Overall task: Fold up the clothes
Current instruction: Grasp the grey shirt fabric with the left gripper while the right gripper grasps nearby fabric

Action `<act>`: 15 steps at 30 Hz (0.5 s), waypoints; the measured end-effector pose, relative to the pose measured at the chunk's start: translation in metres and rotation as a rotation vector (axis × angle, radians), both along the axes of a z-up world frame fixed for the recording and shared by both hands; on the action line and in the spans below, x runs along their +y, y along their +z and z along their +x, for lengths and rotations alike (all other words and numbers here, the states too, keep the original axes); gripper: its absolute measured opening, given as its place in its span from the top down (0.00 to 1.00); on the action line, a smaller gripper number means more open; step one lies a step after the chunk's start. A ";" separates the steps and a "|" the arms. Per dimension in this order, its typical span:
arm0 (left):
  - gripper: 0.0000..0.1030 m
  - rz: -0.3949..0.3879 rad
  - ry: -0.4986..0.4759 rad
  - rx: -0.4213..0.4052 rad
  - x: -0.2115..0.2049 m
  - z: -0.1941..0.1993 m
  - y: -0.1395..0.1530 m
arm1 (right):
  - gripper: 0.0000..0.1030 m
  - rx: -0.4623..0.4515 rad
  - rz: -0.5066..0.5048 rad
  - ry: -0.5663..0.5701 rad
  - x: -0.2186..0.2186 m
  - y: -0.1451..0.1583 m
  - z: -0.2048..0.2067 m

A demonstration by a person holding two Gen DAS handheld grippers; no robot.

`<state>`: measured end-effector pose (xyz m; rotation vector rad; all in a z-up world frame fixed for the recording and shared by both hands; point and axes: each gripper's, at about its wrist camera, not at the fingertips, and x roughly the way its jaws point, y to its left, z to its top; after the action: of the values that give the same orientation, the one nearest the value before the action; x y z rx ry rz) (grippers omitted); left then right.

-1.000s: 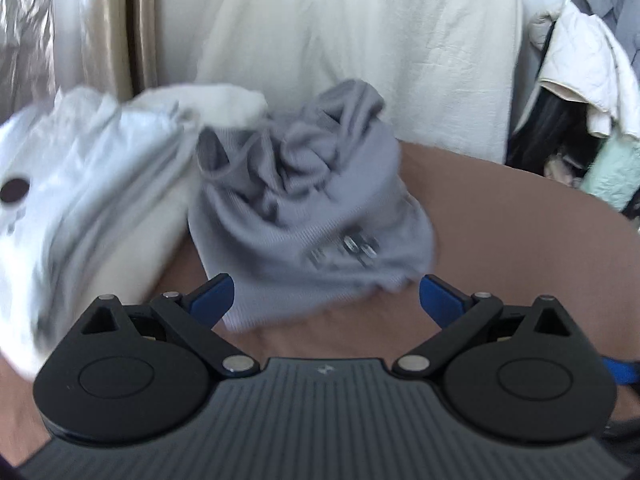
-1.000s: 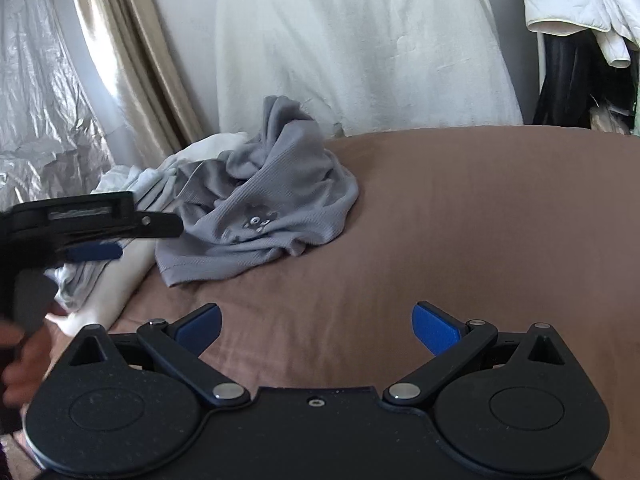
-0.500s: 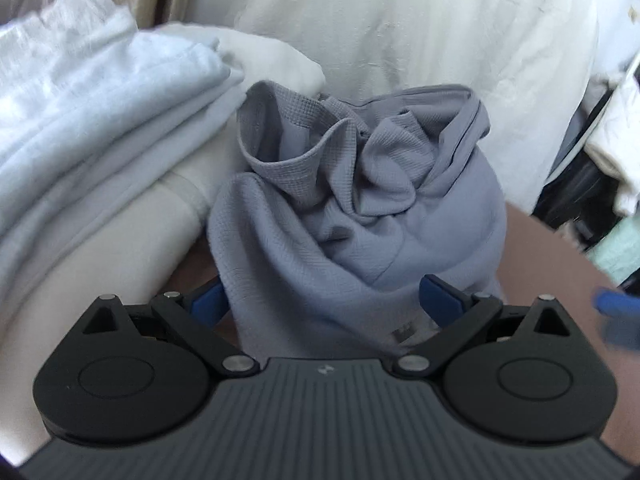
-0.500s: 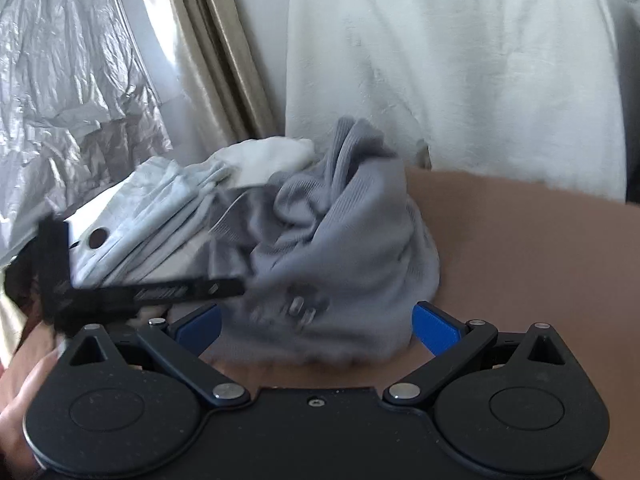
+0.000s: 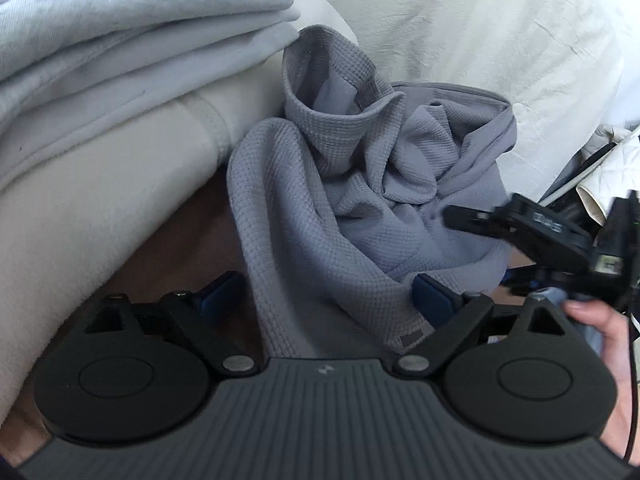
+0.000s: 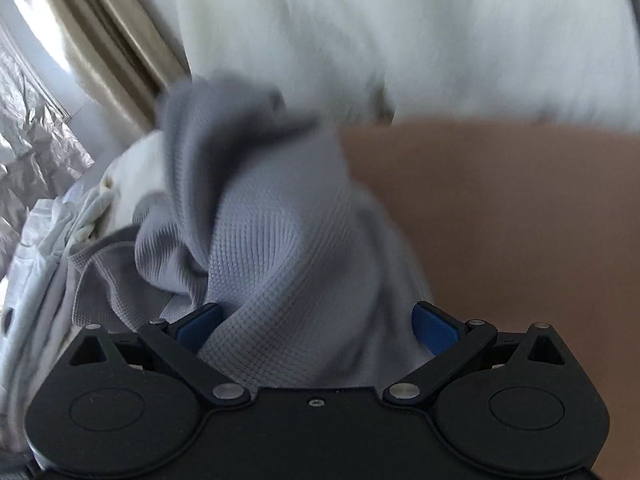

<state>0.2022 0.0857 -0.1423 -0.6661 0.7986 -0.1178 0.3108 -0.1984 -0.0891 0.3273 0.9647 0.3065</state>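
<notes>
Grey waffle shirt (image 5: pixel 360 208) bunched between both tools: left tool (image 5: pixel 326 296) closing, right tool (image 6: pixel 316 328) spread wide, neither pinching.

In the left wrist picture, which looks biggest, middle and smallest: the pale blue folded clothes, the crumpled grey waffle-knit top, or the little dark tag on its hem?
1. Pale blue folded clothes and crumpled grey waffle-knit top: they look alike in size, and the clothes run out of frame, so no ranking.
2. Little dark tag: smallest.

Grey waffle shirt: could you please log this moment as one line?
grey waffle shirt: crumpled | left gripper: closing, astride hem | right gripper: open, over shirt
</notes>
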 end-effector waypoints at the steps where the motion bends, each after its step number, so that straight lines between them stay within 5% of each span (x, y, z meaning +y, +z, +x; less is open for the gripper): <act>1: 0.15 0.005 -0.002 0.000 -0.001 0.000 0.001 | 0.08 0.004 0.013 -0.007 0.003 -0.005 0.001; 2: 0.18 0.018 -0.005 0.008 -0.002 0.001 0.002 | 0.13 -0.016 0.015 -0.002 0.007 -0.006 0.000; 4: 0.28 0.079 -0.028 0.031 -0.007 0.004 0.006 | 0.53 -0.084 0.044 0.058 0.014 -0.002 -0.008; 5: 0.32 0.109 -0.043 0.028 -0.011 0.004 0.008 | 0.56 -0.108 0.042 0.091 0.020 0.001 -0.013; 9: 0.49 -0.014 -0.042 -0.004 -0.008 0.004 0.002 | 0.70 -0.189 -0.011 0.181 0.034 0.013 -0.039; 12: 0.49 -0.190 -0.032 -0.028 -0.001 0.001 -0.010 | 0.73 -0.210 0.024 0.221 0.030 0.019 -0.062; 15: 0.50 -0.241 -0.039 -0.034 -0.006 -0.002 -0.012 | 0.74 -0.225 0.004 0.290 0.031 0.023 -0.086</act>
<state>0.2001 0.0796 -0.1541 -0.8739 0.7714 -0.2632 0.2243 -0.1677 -0.0665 0.1508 0.7883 0.5970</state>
